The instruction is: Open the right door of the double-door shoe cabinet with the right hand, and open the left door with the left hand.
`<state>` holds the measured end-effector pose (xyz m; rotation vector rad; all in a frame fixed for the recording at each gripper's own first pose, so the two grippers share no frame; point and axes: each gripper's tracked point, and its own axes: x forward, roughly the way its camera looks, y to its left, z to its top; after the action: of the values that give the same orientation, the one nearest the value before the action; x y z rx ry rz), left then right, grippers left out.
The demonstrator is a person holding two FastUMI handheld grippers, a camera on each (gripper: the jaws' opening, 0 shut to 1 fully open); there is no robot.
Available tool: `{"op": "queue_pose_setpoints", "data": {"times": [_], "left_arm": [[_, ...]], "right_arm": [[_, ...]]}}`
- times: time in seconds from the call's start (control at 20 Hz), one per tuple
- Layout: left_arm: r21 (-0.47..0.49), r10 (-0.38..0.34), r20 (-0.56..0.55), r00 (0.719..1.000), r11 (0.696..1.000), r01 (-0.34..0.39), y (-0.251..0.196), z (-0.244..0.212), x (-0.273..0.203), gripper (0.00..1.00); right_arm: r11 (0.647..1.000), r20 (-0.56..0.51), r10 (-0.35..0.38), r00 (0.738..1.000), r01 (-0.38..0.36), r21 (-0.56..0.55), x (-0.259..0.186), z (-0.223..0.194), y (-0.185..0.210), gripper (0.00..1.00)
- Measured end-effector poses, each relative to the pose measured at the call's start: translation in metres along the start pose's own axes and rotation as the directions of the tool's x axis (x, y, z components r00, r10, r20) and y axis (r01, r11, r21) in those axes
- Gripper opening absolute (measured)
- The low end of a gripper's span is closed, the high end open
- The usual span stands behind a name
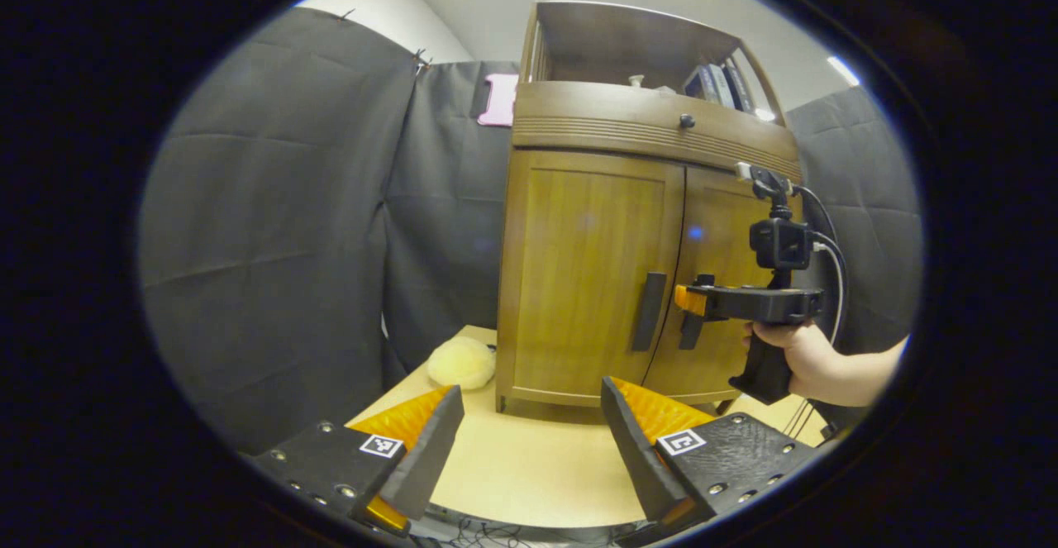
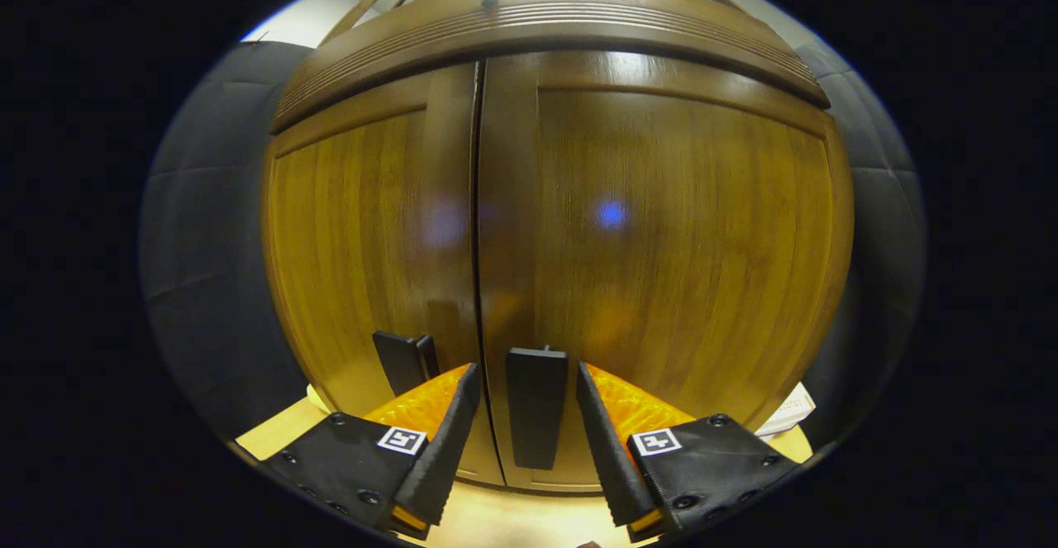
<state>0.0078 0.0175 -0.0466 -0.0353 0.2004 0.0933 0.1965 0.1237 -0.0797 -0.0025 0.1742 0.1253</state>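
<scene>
The wooden shoe cabinet stands on the pale table against the black cloth wall, both of its doors closed. In the left gripper view, the left tongs hang low over the table well short of the cabinet, their fingers spread wide apart with nothing between them. Farther off in that same view, a hand holds the right tongs up against the right door, level with its dark handle. The left door carries its own dark vertical handle near the centre seam. A pale fluffy ball lies on the table beside the cabinet's left foot, and books stand on the open shelf above the drawer knob. In the right gripper view, the right tongs' fingers stand apart on either side of the right door's handle, close to it but not visibly pressing on it
</scene>
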Motion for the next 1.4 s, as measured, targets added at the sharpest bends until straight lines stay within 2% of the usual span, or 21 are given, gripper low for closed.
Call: {"op": "queue_pose_setpoints", "data": {"times": [0.05,0.2,0.25,0.3,0.45,0.5,0.55,0.6,0.65,0.7,0.75,0.85,0.95,1.1,1.15,1.2,1.4], "left_arm": [[-0.011,0.0,0.003,1.0,1.0,0.0,0.003,0.0,0.003,0.96],[-0.033,0.015,0.011,1.0,0.999,-0.014,0.01,-0.001,0.001,0.96],[-0.036,0.021,0.012,1.0,0.999,-0.02,0.011,0.002,0.002,0.96],[-0.039,0.027,0.011,1.0,0.999,-0.027,0.011,0.002,0.005,0.96],[-0.051,0.043,0.018,0.999,0.998,-0.042,0.015,0.008,0.012,0.96],[-0.054,0.047,0.022,0.999,0.997,-0.045,0.017,0.011,0.01,0.96],[-0.054,0.052,0.026,0.998,0.997,-0.051,0.018,0.013,0.009,0.96],[-0.049,0.059,0.028,0.998,0.997,-0.058,0.019,0.014,0.007,0.96],[-0.039,0.067,0.03,0.997,0.997,-0.066,0.021,0.015,0.005,0.96],[-0.026,0.076,0.035,0.997,0.997,-0.075,0.023,0.016,0.003,0.96],[-0.015,0.081,0.038,0.996,0.997,-0.08,0.022,0.017,0.001,0.96],[-0.015,0.072,0.036,0.997,0.997,-0.071,0.019,0.02,0.001,0.96],[-0.024,0.049,0.024,0.999,0.999,-0.048,0.016,0.016,-0.002,0.96],[0.008,0.039,0.033,0.999,0.999,-0.039,0.009,0.01,-0.021,0.96],[0.018,0.039,0.038,0.999,0.999,-0.04,0.008,0.011,-0.026,0.96],[0.024,0.038,0.042,0.998,0.999,-0.04,0.008,0.011,-0.03,0.96],[-0.011,0.028,0.003,1.0,1.0,-0.028,0.003,-0.012,-0.047,0.96]], "right_arm": [[1.0,0.01,-0.019,1.0,0.019,0.006,0.003,0.001,-0.001,0.75],[0.999,0.008,-0.034,0.999,0.034,-0.004,0.005,-0.001,-0.006,0.36],[0.999,-0.012,-0.035,0.999,0.035,-0.008,0.007,-0.007,-0.006,0.39],[0.999,-0.028,-0.038,0.999,0.038,-0.007,0.007,-0.012,-0.009,0.34],[1.0,-0.013,-0.026,1.0,0.026,-0.003,0.009,-0.006,-0.007,0.33],[1.0,-0.006,-0.018,1.0,0.017,-0.025,0.009,-0.007,-0.008,0.27],[0.999,-0.003,-0.004,1.0,0.004,-0.036,0.01,-0.007,-0.008,0.27],[0.999,0.0,0.02,1.0,-0.02,-0.036,0.008,-0.006,-0.006,0.2],[0.999,-0.009,0.043,0.999,-0.043,-0.018,0.011,-0.009,-0.003,0.2],[0.998,-0.012,0.067,0.998,-0.067,0.0,0.012,-0.008,0.0,0.16],[0.997,-0.017,0.08,0.997,-0.08,0.001,0.011,-0.006,0.001,0.07],[0.996,-0.029,0.087,0.996,-0.087,-0.006,0.007,-0.009,-0.001,0.07],[0.997,-0.032,0.073,0.997,-0.073,-0.018,0.007,-0.008,-0.002,0.1],[0.998,-0.038,0.064,0.997,-0.065,-0.014,0.006,-0.009,-0.003,0.1],[0.998,-0.042,0.065,0.997,-0.066,-0.015,0.004,-0.009,-0.003,0.13],[0.998,-0.043,0.065,0.997,-0.066,-0.017,0.004,-0.009,-0.003,0.1],[0.997,-0.041,0.07,0.997,-0.071,-0.013,0.005,-0.009,-0.003,0.1]]}}
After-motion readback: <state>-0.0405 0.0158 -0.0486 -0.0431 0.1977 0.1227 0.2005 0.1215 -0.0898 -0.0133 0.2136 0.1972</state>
